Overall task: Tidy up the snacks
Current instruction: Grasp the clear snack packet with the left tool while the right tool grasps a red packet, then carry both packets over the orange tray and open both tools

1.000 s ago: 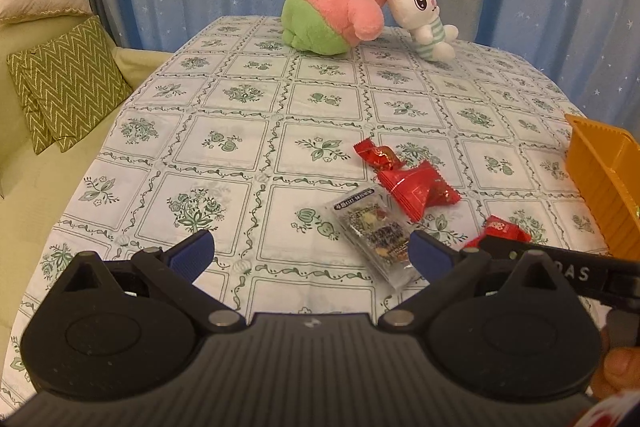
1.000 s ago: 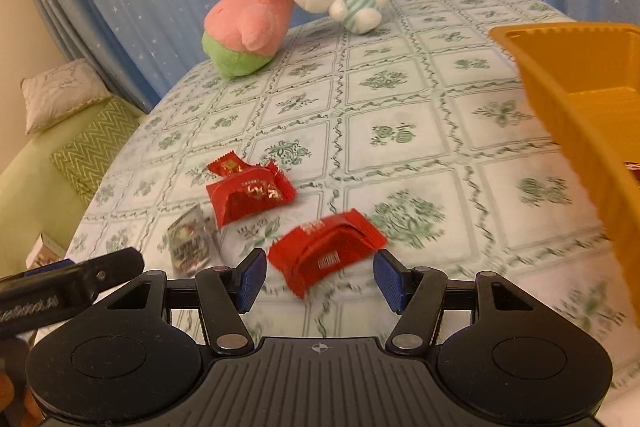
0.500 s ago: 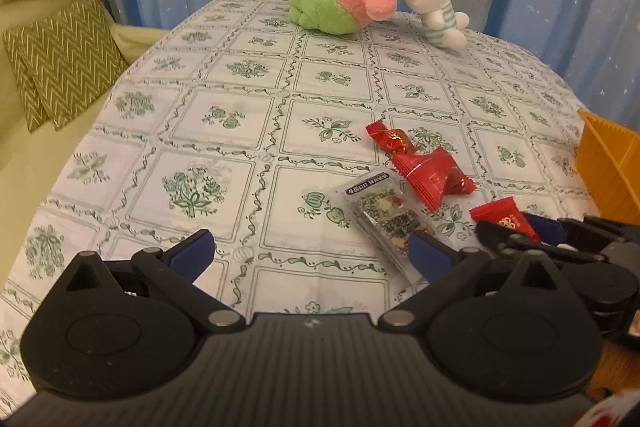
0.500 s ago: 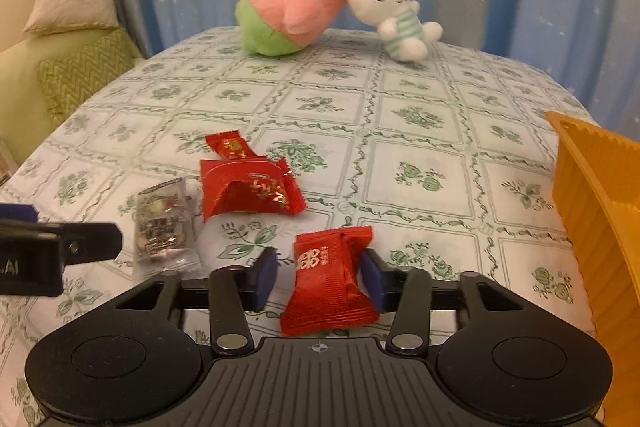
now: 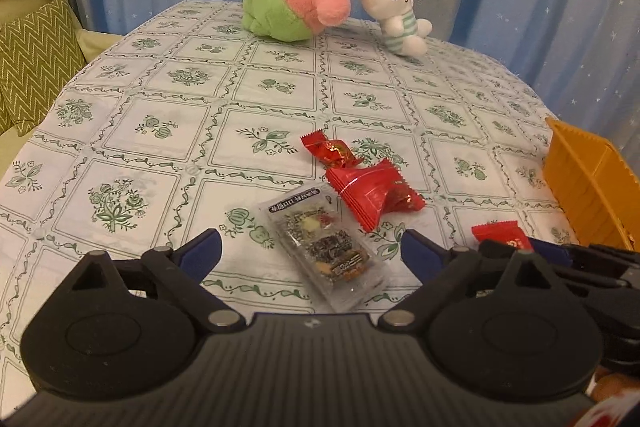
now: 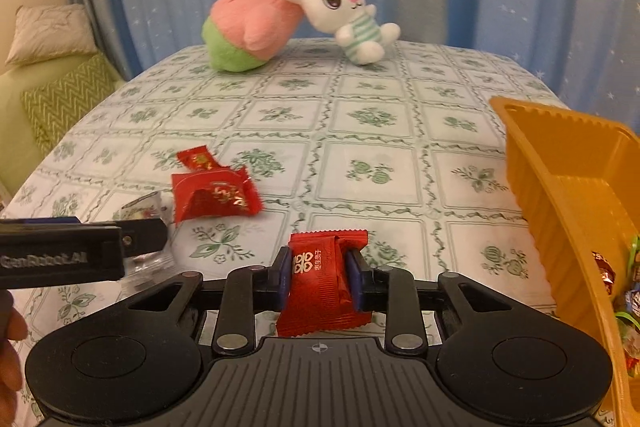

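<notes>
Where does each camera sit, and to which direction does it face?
Left wrist: sits on the left claw, open, looking along it at a clear snack packet between the fingers; the right claw shows at right.
Right wrist: sits on the right claw, just closed on a red candy packet; the left claw and a hand's edge show at left.
Shared: red wrappers, plush toys, orange tray, tablecloth.

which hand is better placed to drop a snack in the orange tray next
Right. The right gripper has just closed on the red candy packet, and the orange tray sits beside it. The left gripper is open over the clear snack pack, gripping nothing.
</notes>
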### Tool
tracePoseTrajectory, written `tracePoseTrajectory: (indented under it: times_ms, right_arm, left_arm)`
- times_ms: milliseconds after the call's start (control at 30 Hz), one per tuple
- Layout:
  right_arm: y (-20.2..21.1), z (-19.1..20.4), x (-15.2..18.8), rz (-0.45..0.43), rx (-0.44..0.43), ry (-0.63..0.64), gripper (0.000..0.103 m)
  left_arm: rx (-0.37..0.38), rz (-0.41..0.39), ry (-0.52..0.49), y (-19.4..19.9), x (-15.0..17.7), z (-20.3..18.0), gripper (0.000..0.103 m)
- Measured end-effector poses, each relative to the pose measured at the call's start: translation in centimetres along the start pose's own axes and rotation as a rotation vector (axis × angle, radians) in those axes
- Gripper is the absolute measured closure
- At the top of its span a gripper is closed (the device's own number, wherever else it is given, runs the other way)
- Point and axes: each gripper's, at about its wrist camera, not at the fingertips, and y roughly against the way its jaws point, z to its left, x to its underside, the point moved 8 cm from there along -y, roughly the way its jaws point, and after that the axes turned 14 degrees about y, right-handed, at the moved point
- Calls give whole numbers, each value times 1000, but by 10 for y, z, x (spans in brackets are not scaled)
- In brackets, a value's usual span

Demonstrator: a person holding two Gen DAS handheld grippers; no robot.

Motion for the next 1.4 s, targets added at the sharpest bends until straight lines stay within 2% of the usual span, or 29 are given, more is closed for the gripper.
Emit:
tracePoseTrajectory:
  times_ms: [300, 367, 467, 500, 533, 833, 1033, 1200, 1400]
  right_arm:
    - [-2, -2, 2, 14, -4, -26, 74]
    - [-2, -1, 1, 12, -4, -18, 74]
    - [-3, -3, 3, 20, -3, -23, 74]
    - [-3, -5, 4, 24, -3, -30, 74]
    - [-3, -6, 4, 25, -3, -35, 74]
    - [-4, -4, 3, 20, -14, -39, 74]
    - [3, 0, -1, 4, -20, -17, 74]
    - [22, -4, 3, -7, -13, -25, 74]
    - [59, -13, 10, -12, -4, -46, 74]
  left_arm:
    - [-52, -7, -58, -23, 3, -6, 21]
    - [-56, -10, -80, -23, 3, -9, 27]
    - [-70, -9, -117, -20, 5, -9, 47]
    - [-78, -12, -125, -18, 5, -7, 60]
    - [-79, -15, -126, -16, 6, -5, 67]
    - [-70, -1, -163, -12, 8, -7, 69]
    - [-37, 13, -140, 0, 14, -11, 69]
    - [-21, -1, -161, 21, 18, -23, 69]
    - [-14, -3, -140, 56, 31, -37, 69]
